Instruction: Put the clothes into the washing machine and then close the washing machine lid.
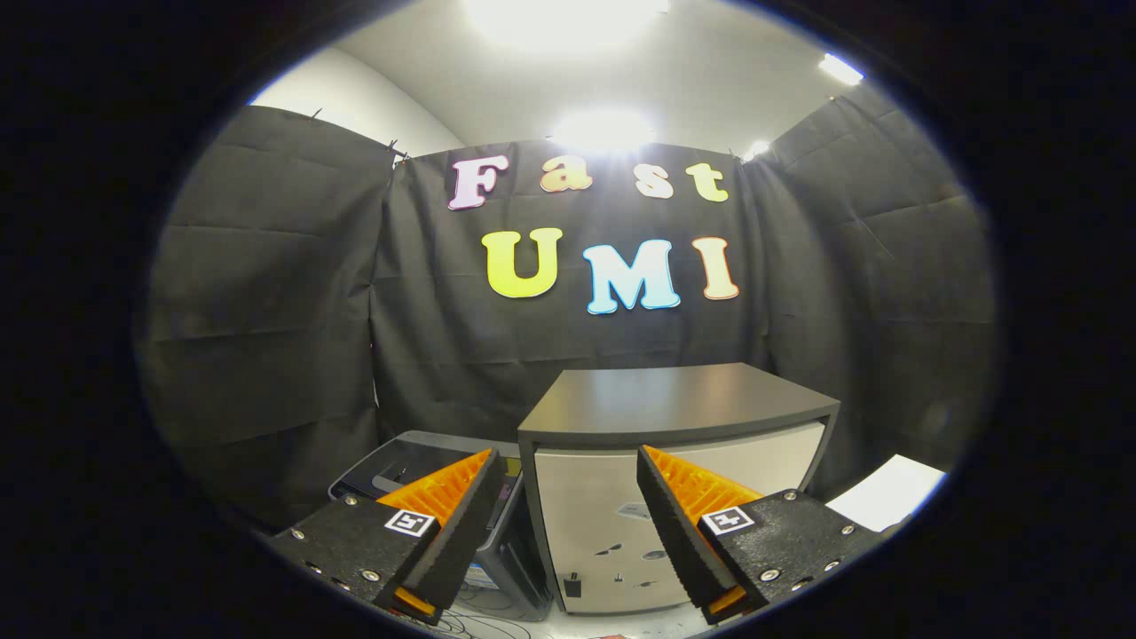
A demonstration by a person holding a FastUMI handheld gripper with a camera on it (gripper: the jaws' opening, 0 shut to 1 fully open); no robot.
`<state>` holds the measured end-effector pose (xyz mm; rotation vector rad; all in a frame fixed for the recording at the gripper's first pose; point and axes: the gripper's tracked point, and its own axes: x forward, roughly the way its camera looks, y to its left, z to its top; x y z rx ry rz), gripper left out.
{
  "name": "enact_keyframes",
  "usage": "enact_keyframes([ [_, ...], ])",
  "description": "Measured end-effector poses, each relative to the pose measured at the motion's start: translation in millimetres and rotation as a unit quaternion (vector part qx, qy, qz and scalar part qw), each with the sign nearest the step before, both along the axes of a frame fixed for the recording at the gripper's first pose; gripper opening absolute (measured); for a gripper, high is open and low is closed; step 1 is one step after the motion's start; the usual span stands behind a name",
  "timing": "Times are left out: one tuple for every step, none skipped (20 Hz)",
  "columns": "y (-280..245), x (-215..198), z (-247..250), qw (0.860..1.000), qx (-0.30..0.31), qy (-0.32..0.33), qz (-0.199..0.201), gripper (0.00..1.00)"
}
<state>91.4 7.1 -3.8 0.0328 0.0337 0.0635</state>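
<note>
My gripper [566, 461] is open, its two fingers spread wide with nothing between them. Just beyond the fingers stands a boxy cabinet [674, 497] with a dark flat top [674, 399] and a pale front. To its left, behind the left finger, sits a low dark machine [408, 461] with a dark top surface; I cannot tell whether this is the washing machine or whether its lid is up or down. No clothes are in sight.
Black cloth walls [266, 311] close the booth on three sides behind the cabinet. A white sheet [892, 493] lies to the right of the cabinet. Cables trail on the pale floor [497, 617] below the fingers.
</note>
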Motion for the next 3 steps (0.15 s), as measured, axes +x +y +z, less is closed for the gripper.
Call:
enact_keyframes([
  [-0.3,-5.8,-1.0,1.0,-0.002,0.0,0.002,0.94],
  [-0.6,-10.6,-3.4,1.0,-0.003,-0.001,0.004,0.94],
  [-0.3,-15.0,-4.0,1.0,-0.003,-0.001,0.007,0.94],
])
